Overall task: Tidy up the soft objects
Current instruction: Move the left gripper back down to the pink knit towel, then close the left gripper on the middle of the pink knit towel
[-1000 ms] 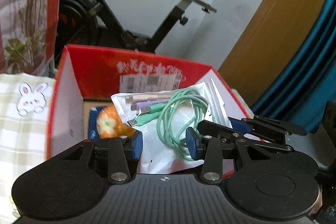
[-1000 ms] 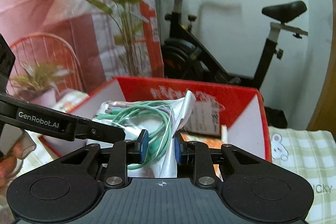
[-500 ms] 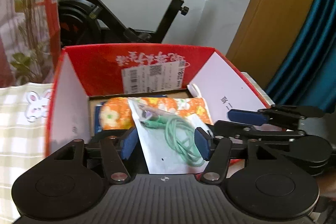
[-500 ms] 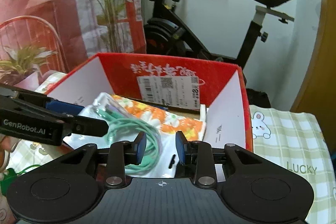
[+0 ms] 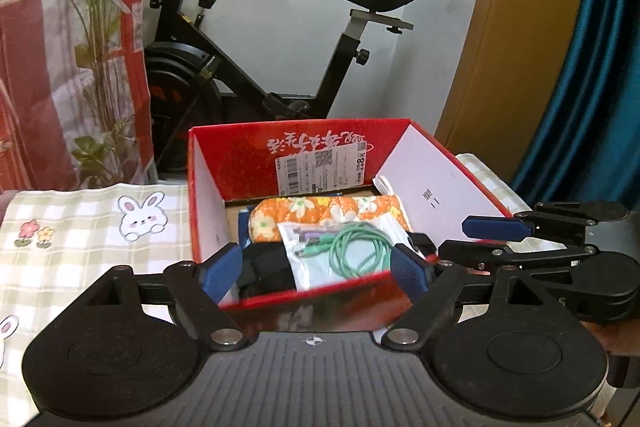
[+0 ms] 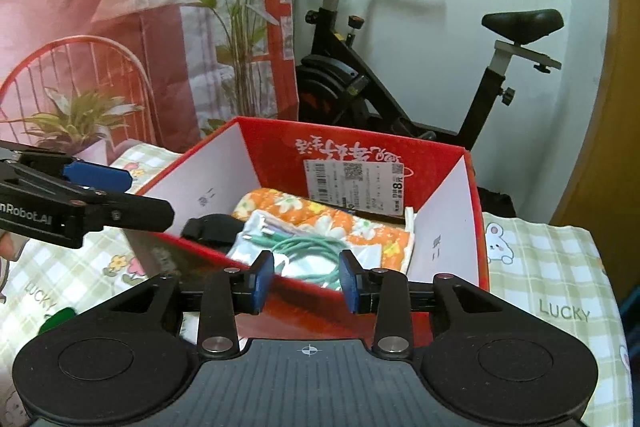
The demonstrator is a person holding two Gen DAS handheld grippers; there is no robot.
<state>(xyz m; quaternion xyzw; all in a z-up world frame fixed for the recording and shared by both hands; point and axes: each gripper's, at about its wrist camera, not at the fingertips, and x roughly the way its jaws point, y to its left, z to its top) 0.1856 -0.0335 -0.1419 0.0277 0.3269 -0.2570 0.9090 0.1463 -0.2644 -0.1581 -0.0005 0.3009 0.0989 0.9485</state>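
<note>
A clear plastic bag (image 5: pixel 340 253) holding green and purple cables lies inside the red cardboard box (image 5: pixel 208 195), on top of an orange flowered cloth (image 5: pixel 320 211). The same bag (image 6: pixel 304 255) and cloth (image 6: pixel 304 209) show in the right wrist view, within the box (image 6: pixel 448 215). My left gripper (image 5: pixel 316 273) hangs before the box's near wall, jaws opening wide, nothing between them. Just outside the near wall, my right gripper (image 6: pixel 306 281) has its jaws opening too, empty. A black item (image 6: pixel 212 227) lies at the box's left side.
The box stands on a checked bunny tablecloth (image 5: pixel 80 227). Behind it are an exercise bike (image 5: pixel 248 67), a plant (image 6: pixel 236 27) and a red-and-white curtain (image 5: pixel 24 67). A wooden door (image 5: pixel 520 47) and blue curtain (image 5: pixel 600 67) are at the right.
Both grippers let go of the cable bag, which dropped onto the flowered cloth in the box. Both have pulled back and up from the box with jaws spreading.
</note>
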